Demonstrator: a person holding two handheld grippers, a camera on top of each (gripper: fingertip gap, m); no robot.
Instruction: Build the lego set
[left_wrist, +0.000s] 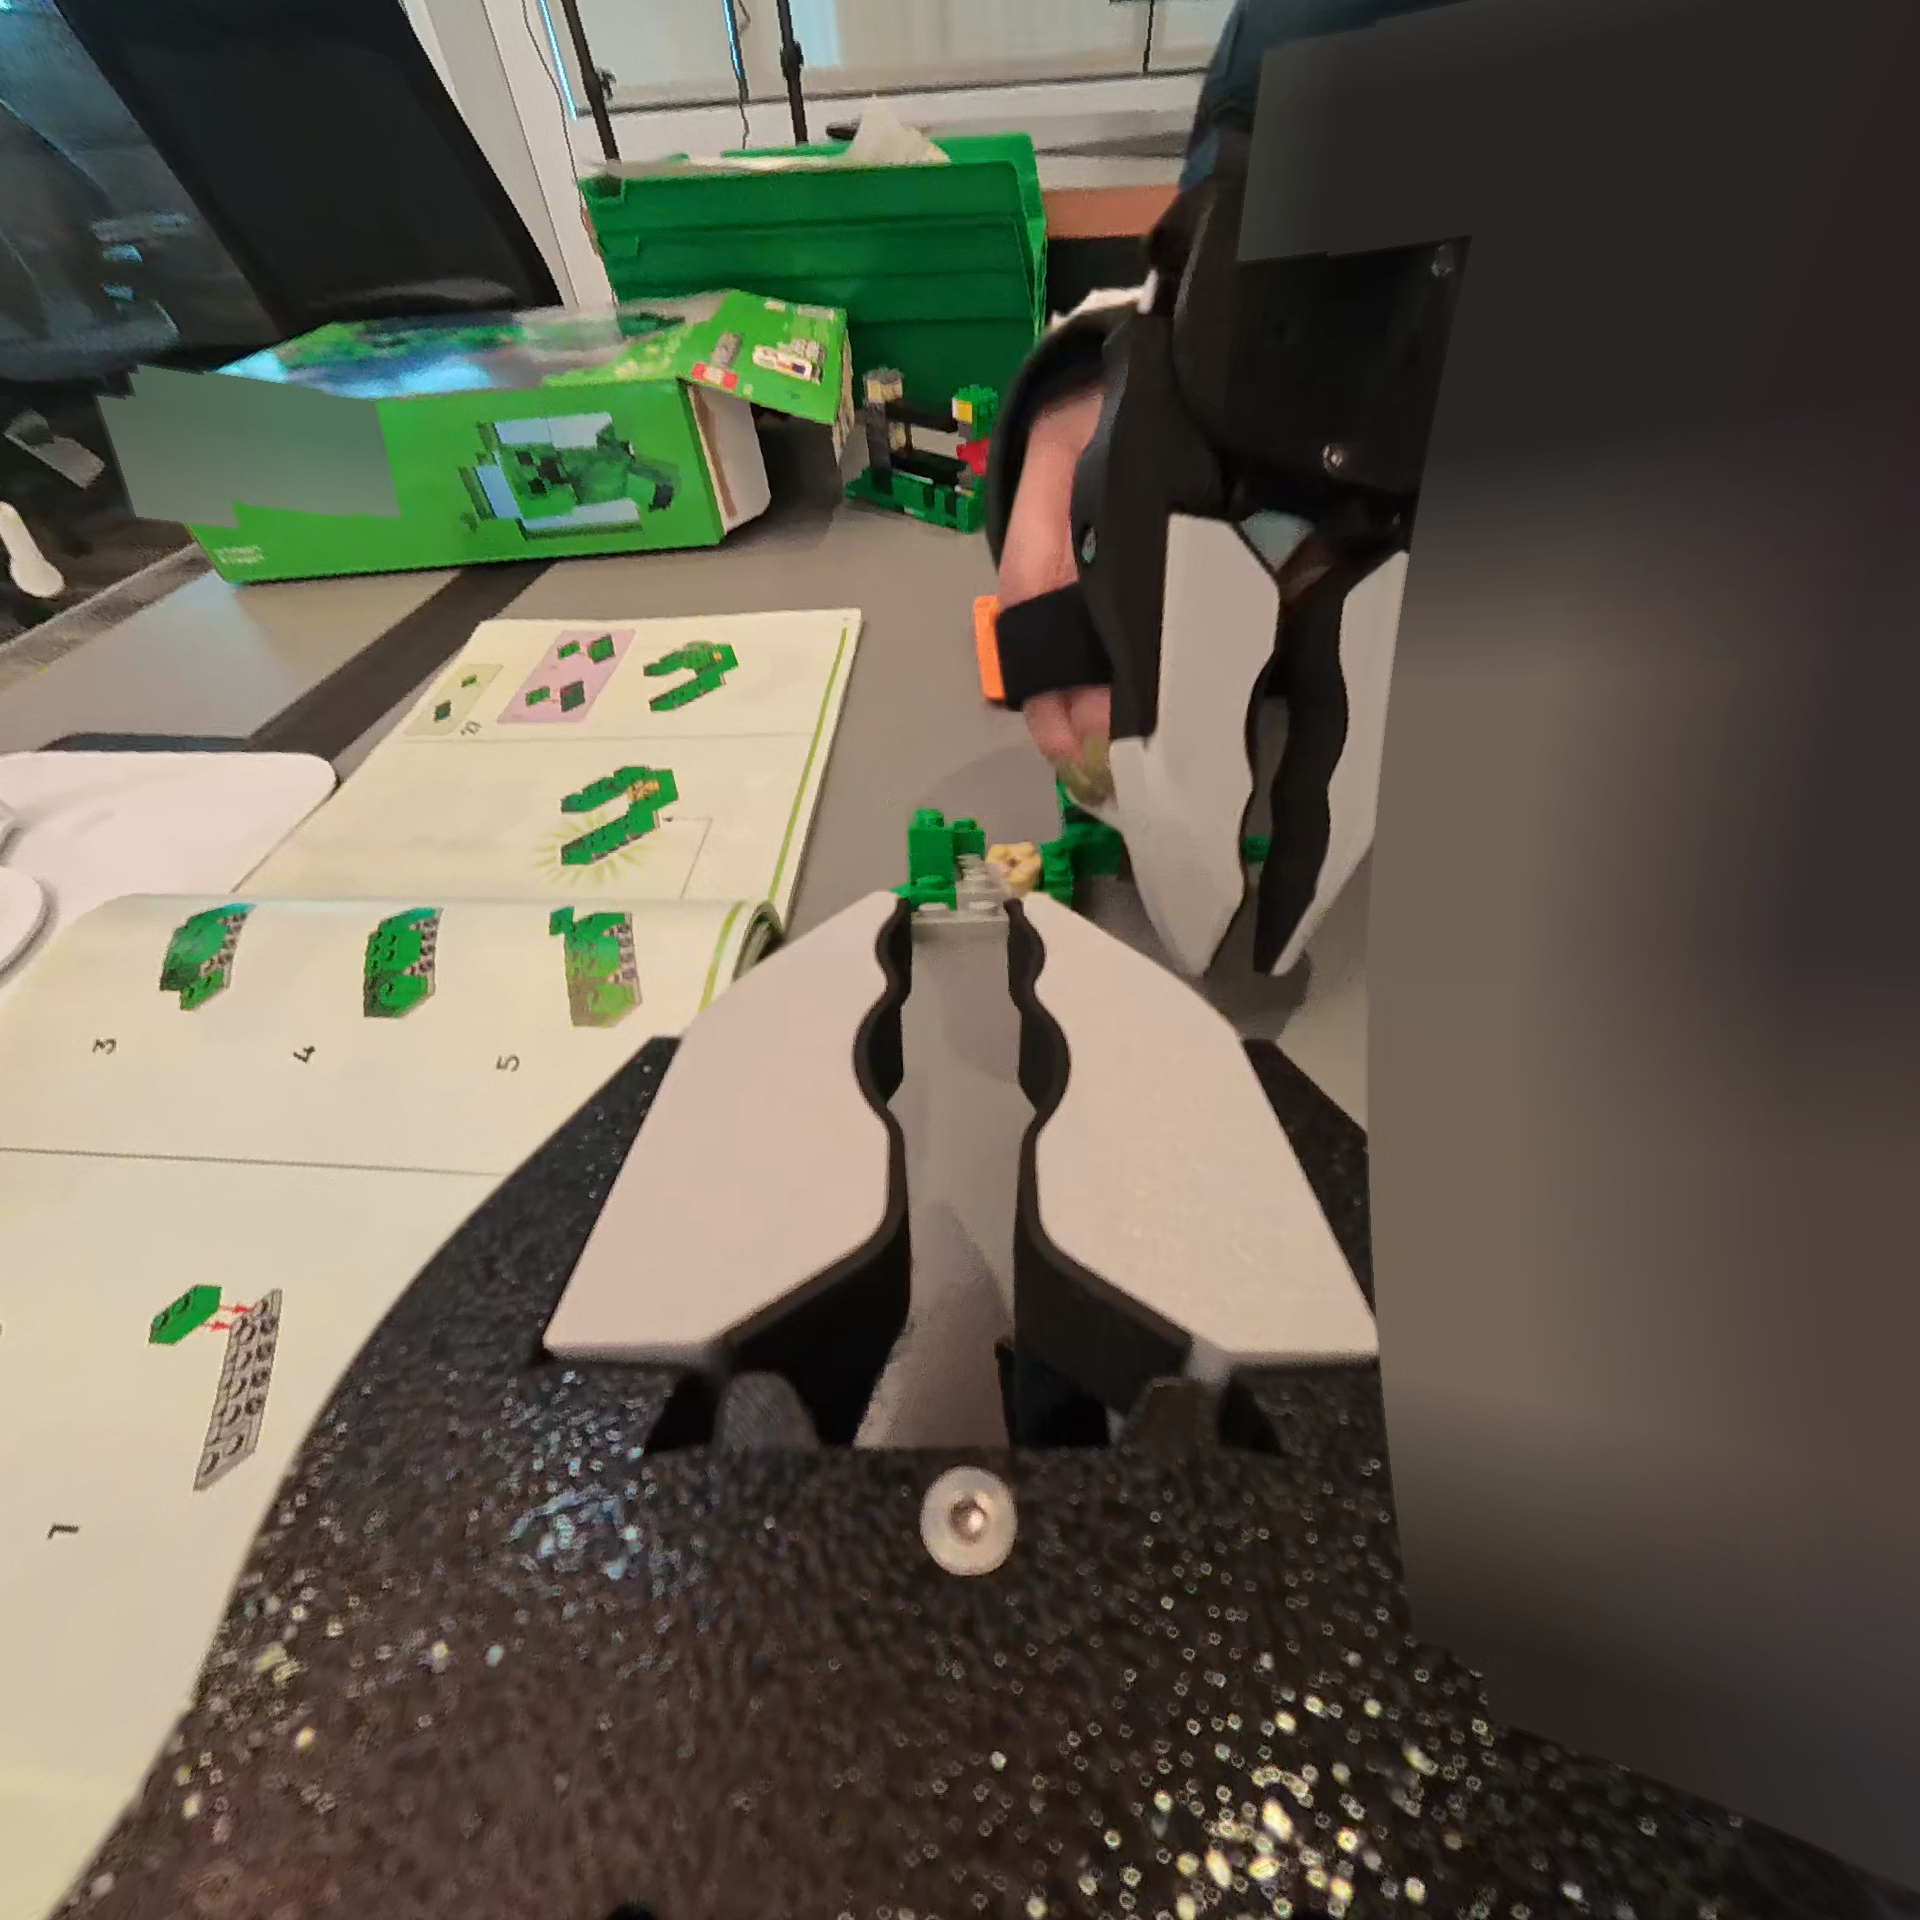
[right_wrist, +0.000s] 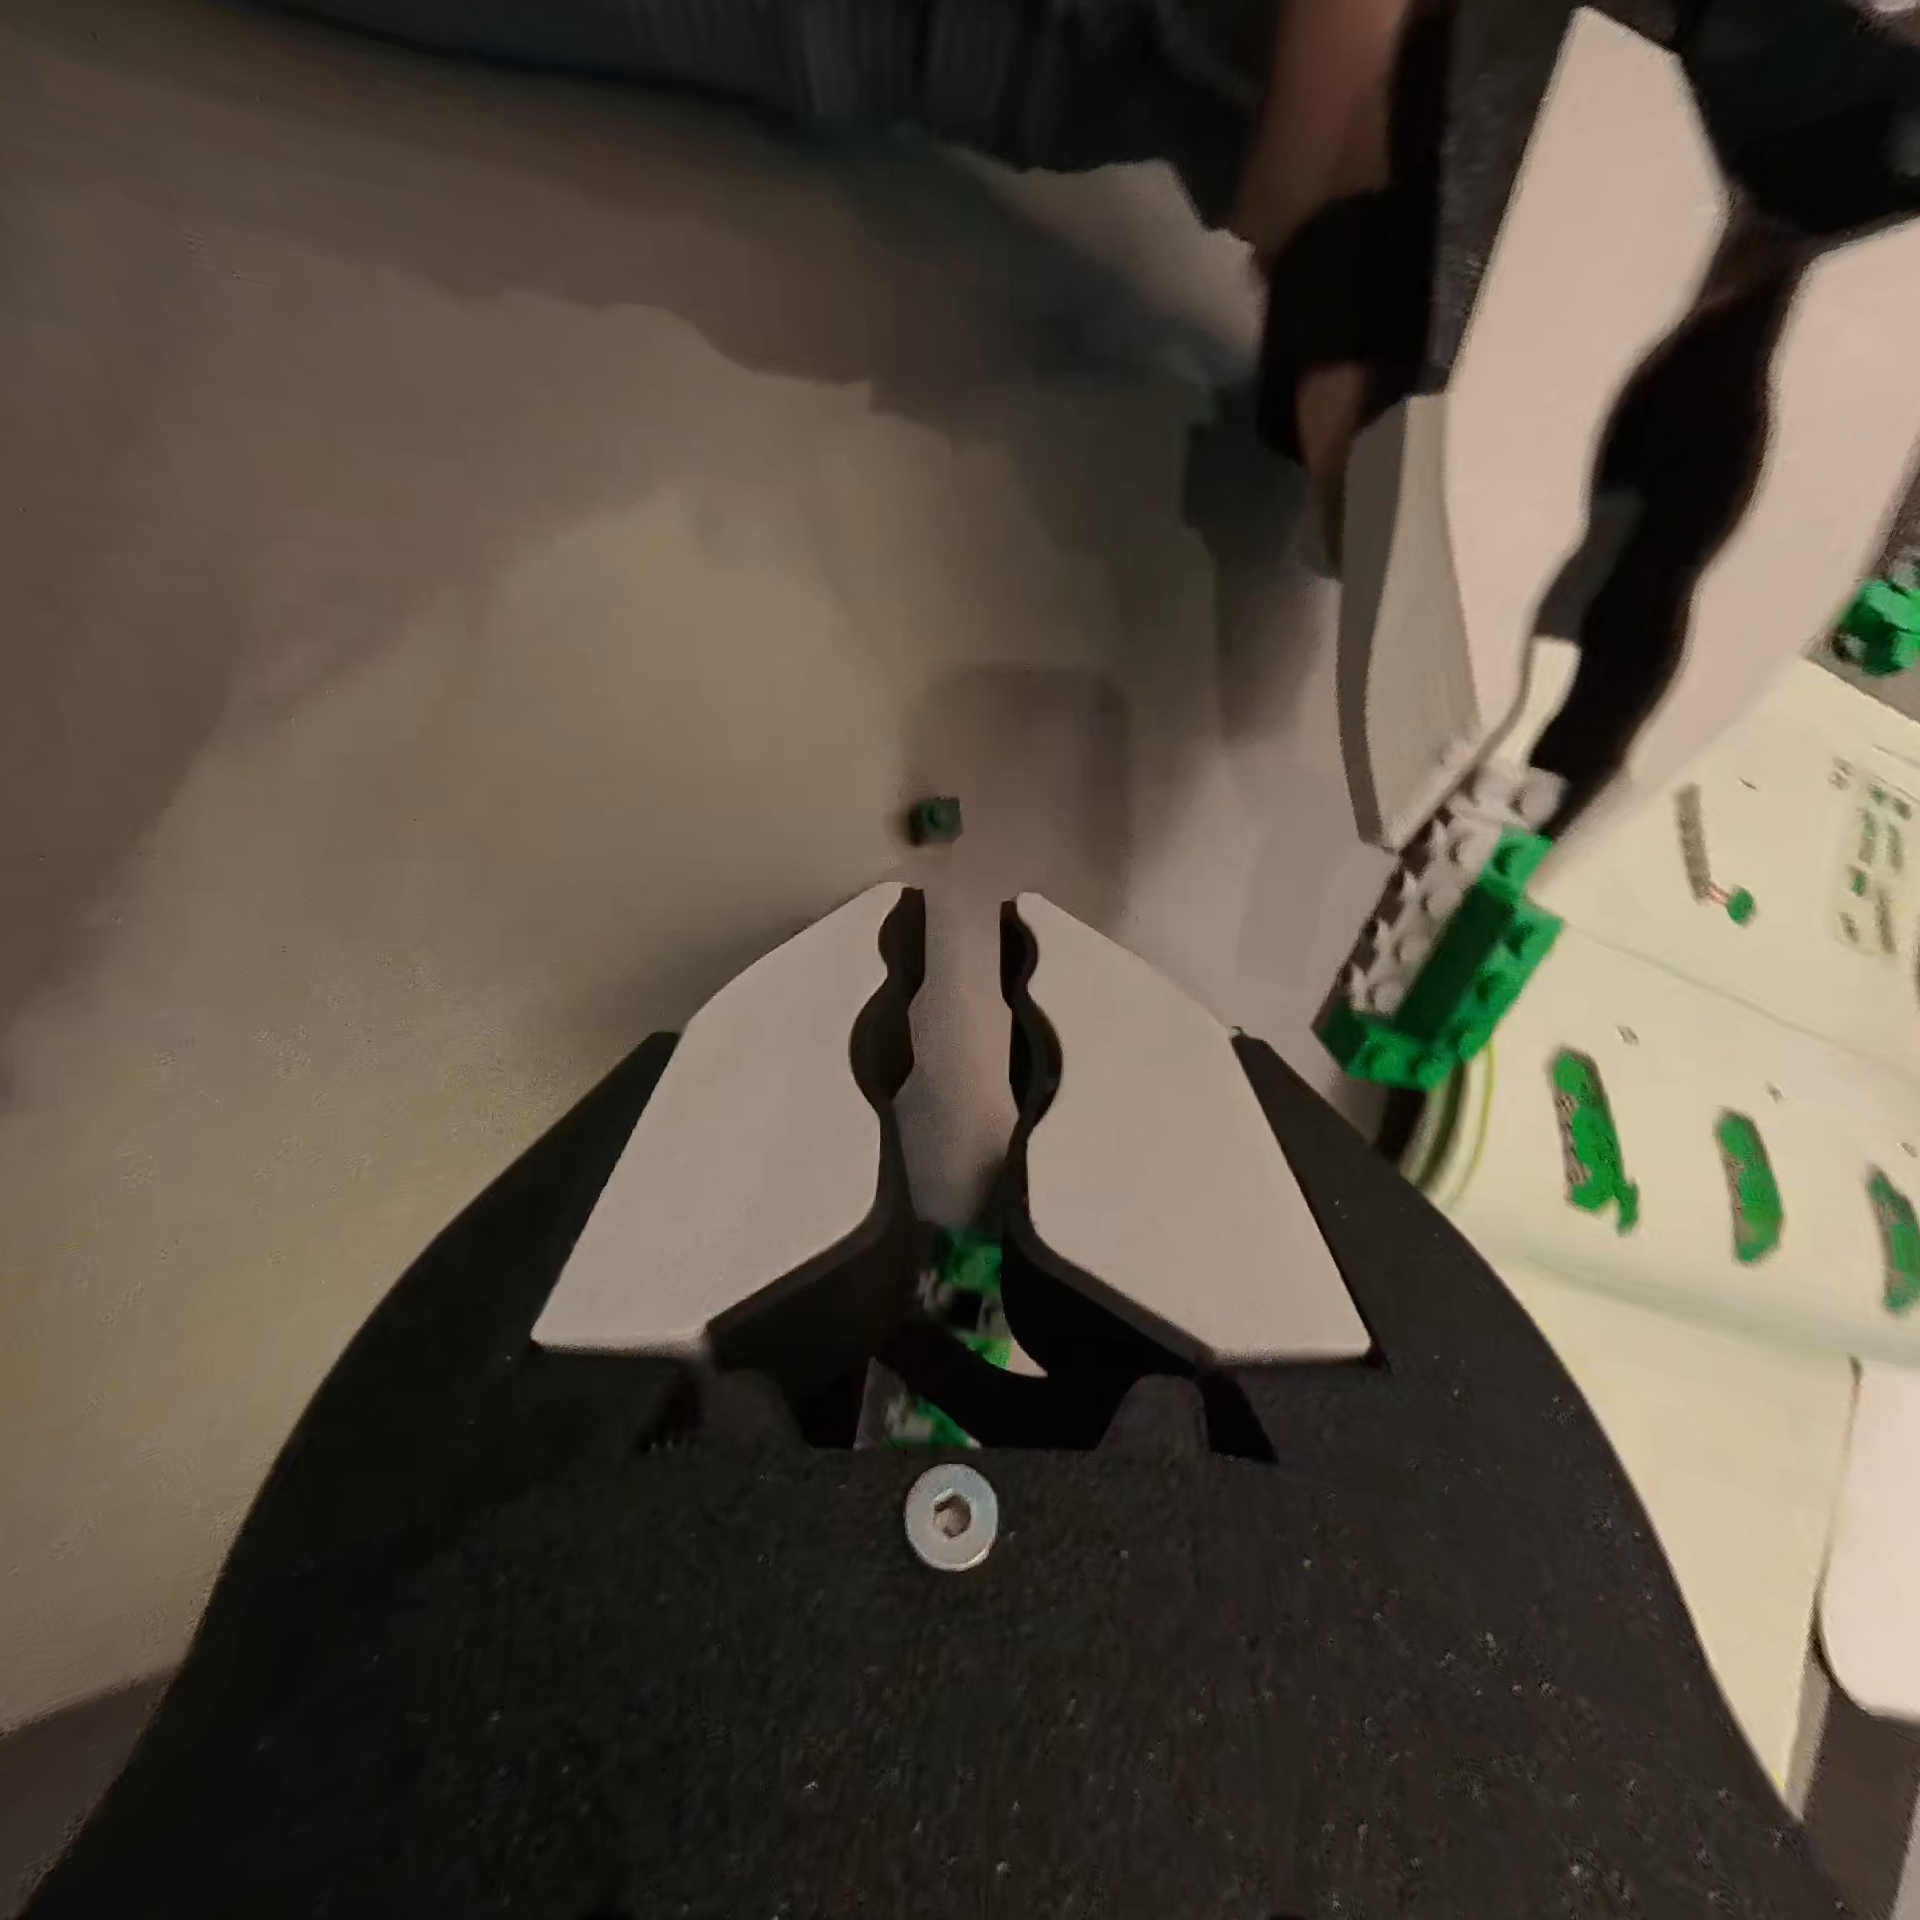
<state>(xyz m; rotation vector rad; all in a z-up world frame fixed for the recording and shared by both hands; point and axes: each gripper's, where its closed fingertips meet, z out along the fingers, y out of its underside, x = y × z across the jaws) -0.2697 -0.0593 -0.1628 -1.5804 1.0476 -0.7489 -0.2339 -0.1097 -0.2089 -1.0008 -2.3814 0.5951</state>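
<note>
Grey studded plate with green bricks (right_wrist: 1444, 935) clamped at left gripper (left_wrist: 958, 914) tips. Right gripper (right_wrist: 961, 904) fingers slightly apart, empty; small green stud piece (right_wrist: 935, 819) just ahead on grey tabletop (right_wrist: 416, 727).

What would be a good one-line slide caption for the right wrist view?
Right gripper, empty, points at a small green brick on the table while the left gripper grips a grey-and-green lego assembly.

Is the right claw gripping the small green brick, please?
No, the right claw is open and the small green brick lies on the table beyond its tips.
</note>
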